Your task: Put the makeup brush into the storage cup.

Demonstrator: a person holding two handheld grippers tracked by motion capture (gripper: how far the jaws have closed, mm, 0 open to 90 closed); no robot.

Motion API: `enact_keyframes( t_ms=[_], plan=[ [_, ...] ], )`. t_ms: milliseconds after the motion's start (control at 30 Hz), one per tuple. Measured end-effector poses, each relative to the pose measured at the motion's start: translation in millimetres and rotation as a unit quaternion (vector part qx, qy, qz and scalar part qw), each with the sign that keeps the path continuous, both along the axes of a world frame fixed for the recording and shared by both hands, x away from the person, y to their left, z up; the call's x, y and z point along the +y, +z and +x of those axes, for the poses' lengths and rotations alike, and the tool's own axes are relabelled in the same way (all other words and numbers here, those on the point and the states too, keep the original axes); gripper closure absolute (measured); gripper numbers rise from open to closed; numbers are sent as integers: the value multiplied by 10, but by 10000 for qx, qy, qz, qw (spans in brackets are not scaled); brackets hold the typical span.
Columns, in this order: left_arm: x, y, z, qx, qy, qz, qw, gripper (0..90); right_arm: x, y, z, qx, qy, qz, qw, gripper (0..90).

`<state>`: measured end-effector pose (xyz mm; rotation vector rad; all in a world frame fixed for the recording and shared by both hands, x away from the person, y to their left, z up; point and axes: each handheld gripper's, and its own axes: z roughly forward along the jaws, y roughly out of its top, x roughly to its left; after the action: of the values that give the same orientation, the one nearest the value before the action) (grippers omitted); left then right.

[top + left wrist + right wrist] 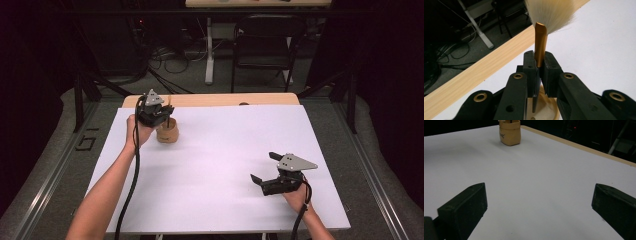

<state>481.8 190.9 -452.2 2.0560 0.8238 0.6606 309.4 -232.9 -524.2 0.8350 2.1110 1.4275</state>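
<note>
**Brush over the holder: risks at the lowering**

- Landmark: the wooden holder (167, 132), a small tan cup standing upright on the white table (225, 165), toward its far-left part, just short of the bare wood strip (215, 100) along the far edge.
- Left gripper (159, 114) sits directly above the holder. In the left gripper view its 2 jaws are closed on the gold ferrule of a brush (540, 42), bristles fanned upward and away from the holder, the dark handle running down between the jaws toward the holder's mouth (549, 106). Whether the handle tip already touches the holder's floor cannot be told.
- Right gripper (265, 172) hangs well to the right of the holder and nearer the person, jaws spread wide and empty, pointed back toward the holder (510, 132) across bare table.

Judged risks:
1. The grip is on a smooth, tapering metal ferrule (little surface for the pads). A slack squeeze could let the brush slide or pivot, and it would drop crooked.
2. The holder looks light and narrow, and nothing steadies it. If the handle catches the rim or pushes sideways on the wall, the holder could tip or skid toward the wood strip.
3. Releasing while the brush leans could let the bristle-heavy top swing over and pull the holder down.
4. The jaws overhang the rim closely, so opening them wide could knock it.
</note>
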Motion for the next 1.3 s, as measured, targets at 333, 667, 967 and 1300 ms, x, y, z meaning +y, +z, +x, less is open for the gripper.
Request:
enact_keyframes(
  t_ms=[333,667,967,1300],
  plan=[
    [33,-29,-39,159,-68,-65,9998,258,-22,5,-7,-52,-32,63,10000,0],
    [164,-4,-223,7,-262,-278,9993,67,-38,70,-46,-299,-42,125,9995,0],
    [274,8,-432,-102,-228,-402,9989,29,-72,76,-47,-305,-40,203,9993,0],
    [413,49,-700,-181,-270,-611,9976,6,-93,86,-43,-285,-32,200,9994,0]
  ],
)
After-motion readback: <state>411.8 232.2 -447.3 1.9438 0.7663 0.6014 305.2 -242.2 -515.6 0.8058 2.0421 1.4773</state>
